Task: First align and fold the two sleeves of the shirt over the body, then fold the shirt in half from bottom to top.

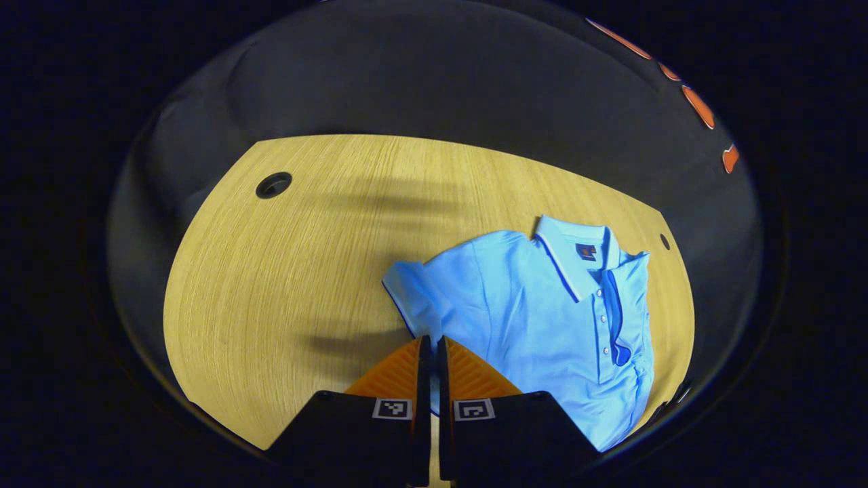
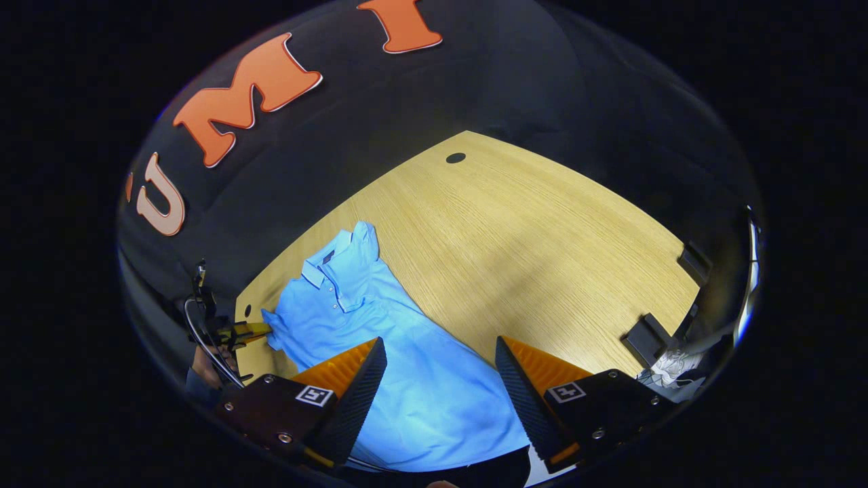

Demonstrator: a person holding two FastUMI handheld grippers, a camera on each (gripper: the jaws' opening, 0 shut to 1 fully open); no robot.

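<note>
The light-blue short-sleeved polo shirt (image 1: pixel 542 318) lies face up on the pale wooden table (image 1: pixel 285 285), collar toward the far edge, buttons showing down the placket. In the left gripper view, the left gripper (image 1: pixel 432 347) has its jaws pressed together, with its tips at the hem of the shirt's one spread sleeve (image 1: pixel 413 291); I cannot tell whether any cloth is caught between them. In the right gripper view that same gripper appears farther off at the sleeve's tip (image 2: pixel 271 332), held by a hand. On the shirt's other side no sleeve sticks out past the body there, so that sleeve looks to be folded in already, though I cannot be sure.

The right gripper (image 2: pixel 441 356) hangs over the lower body of the shirt with its jaws spread wide, holding nothing.

The step in hand appears to be folding this 1 remaining sleeve. To do it well, the left gripper should pinch only the sleeve's edge, lift it low, and carry it straight across toward the placket so the fold line runs along the shoulder seam. The right gripper could press the body flat to stop it dragging.
</note>
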